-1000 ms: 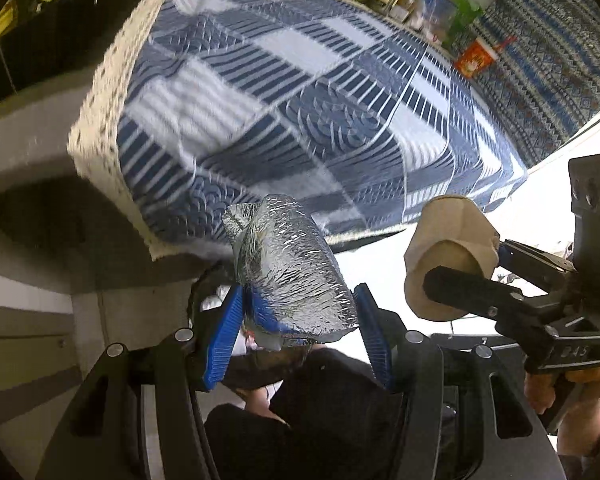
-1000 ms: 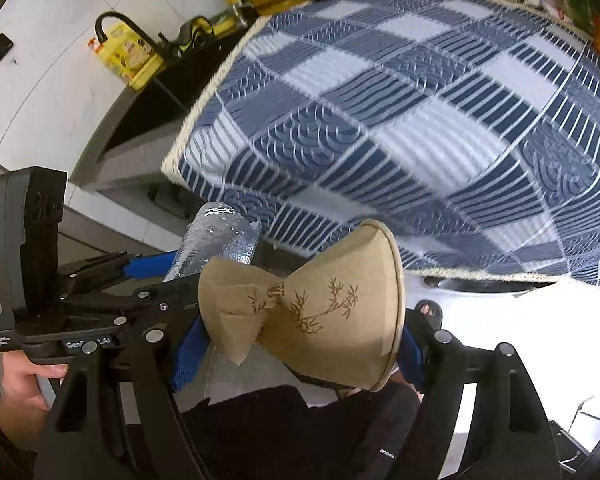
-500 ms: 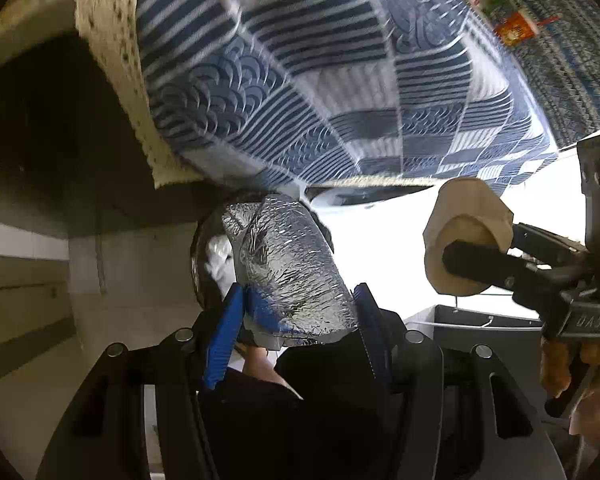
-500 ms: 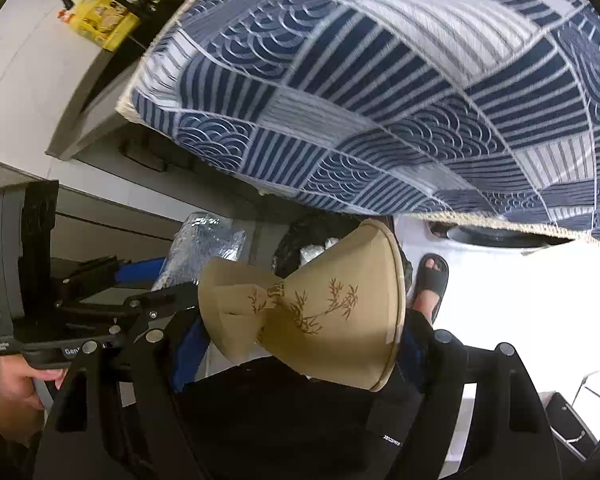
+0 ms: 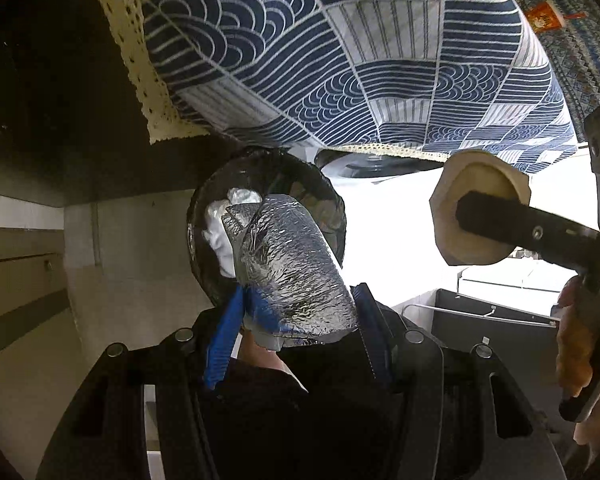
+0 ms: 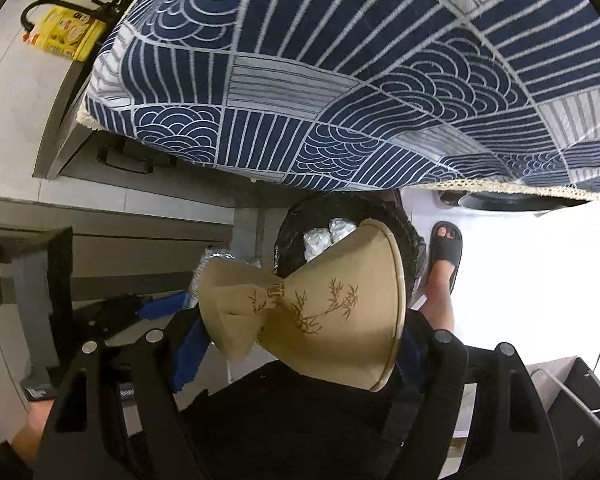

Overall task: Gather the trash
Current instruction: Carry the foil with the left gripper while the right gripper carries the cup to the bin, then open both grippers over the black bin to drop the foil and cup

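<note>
My left gripper (image 5: 298,332) is shut on a crumpled silver foil wrapper (image 5: 292,264) and holds it over the black-lined trash bin (image 5: 328,196) on the floor. White crumpled trash (image 5: 220,236) lies inside the bin. My right gripper (image 6: 300,344) is shut on a squashed tan paper cup (image 6: 312,308) with a bamboo print, held over the same bin (image 6: 404,224). The cup also shows at the right of the left wrist view (image 5: 476,200). The foil's tip shows left of the cup in the right wrist view (image 6: 220,258).
A table with a blue-and-white patterned cloth (image 5: 340,48) overhangs just above the bin. A foot in a dark sandal (image 6: 444,248) stands right of the bin. A dark box (image 5: 488,324) is at the lower right. A yellow bottle (image 6: 64,34) stands on a counter far left.
Both grippers have dropped below the table edge and moved toward the bin. The bin's opening now shows in both views, with the foil and the cup above it.
</note>
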Action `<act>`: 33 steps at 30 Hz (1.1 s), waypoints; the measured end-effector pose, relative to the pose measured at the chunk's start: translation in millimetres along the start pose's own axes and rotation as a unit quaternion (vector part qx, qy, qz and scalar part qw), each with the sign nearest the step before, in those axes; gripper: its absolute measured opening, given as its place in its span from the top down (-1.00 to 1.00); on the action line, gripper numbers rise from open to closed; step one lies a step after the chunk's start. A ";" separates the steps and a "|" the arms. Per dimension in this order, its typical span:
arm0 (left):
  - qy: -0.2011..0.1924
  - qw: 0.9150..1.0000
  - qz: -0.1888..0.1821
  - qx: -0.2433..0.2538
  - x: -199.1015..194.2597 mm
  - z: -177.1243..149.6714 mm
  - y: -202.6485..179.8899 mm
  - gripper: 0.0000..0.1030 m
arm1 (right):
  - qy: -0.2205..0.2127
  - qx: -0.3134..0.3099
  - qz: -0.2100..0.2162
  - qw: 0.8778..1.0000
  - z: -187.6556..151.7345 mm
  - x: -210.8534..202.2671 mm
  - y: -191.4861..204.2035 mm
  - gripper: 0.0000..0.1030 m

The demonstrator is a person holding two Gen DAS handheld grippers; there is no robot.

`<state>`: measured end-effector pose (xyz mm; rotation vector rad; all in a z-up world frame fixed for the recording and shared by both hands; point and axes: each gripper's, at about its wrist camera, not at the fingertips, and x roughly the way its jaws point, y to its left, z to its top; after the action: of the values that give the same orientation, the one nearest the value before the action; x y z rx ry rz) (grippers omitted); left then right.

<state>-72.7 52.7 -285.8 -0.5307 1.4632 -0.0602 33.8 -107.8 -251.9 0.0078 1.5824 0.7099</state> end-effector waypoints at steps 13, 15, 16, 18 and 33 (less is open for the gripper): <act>0.012 1.000 0.002 -0.014 11.1 0.1 4.5 -0.09 | 0.006 0.015 0.013 1.000 10.9 10.5 -1.3 -0.50; 0.013 1.000 0.002 -0.019 11.9 1.6 6.2 -0.15 | 0.004 0.015 0.031 0.999 12.3 10.0 -0.2 -0.58; 0.020 0.999 0.007 -0.023 13.8 3.4 7.5 -0.32 | 0.000 0.016 0.042 0.999 12.9 8.9 0.3 -0.67; 0.015 0.999 0.015 -0.026 13.9 5.7 9.4 -0.60 | -0.007 0.016 0.047 0.999 13.8 6.4 0.8 -0.84; -0.001 1.000 0.010 -0.014 -2.1 11.6 8.7 -0.61 | -0.052 0.041 0.035 0.997 3.6 -24.6 -15.1 -0.84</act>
<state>-64.3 64.7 -287.0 -0.5375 1.4690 -0.0235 47.1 -128.5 -236.4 0.1588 1.5156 0.6884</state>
